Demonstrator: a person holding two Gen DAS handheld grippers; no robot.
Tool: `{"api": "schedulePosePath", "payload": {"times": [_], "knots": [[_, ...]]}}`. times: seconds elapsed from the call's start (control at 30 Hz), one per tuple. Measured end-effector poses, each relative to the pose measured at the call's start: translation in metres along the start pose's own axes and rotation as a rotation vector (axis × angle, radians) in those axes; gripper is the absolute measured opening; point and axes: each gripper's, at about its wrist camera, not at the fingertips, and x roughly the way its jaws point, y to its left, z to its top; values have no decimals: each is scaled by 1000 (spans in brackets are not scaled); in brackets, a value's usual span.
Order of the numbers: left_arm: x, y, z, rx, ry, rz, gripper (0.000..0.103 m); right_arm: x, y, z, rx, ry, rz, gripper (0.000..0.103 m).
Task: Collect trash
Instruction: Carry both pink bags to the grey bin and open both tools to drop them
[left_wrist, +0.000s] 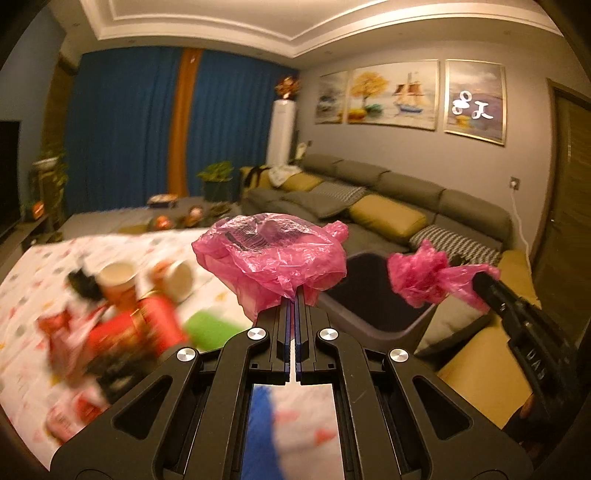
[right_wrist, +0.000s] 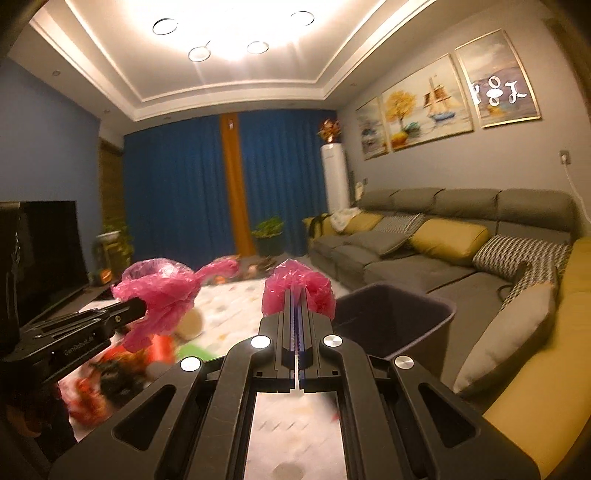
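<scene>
While each tool, left and right, is clamped on the pink bag above the worktop, spread them evenly to open it over the bin.

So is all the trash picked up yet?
Not yet. Nothing looks binned so far: the bin by the sofa shows only a dark inside. In hand now, the left claw and the right claw are each shut on a part of the pink bag. Left to do: cups and wrappers lie on the patterned cloth.
</scene>
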Motion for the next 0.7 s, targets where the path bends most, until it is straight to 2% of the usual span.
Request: {"api": "schedulePosePath", "payload": {"times": [0.13, 0.3, 0.7], "knots": [[35, -27, 16, 6, -7, -70, 0, 19, -18, 9, -9, -21, -52, 2], [74, -50, 23, 19, 10, -112, 0, 41, -38, 14, 0, -19, -99, 2], [142, -85, 17, 68, 103, -144, 0, 70, -64, 20, 30, -5, -138, 2]]}}
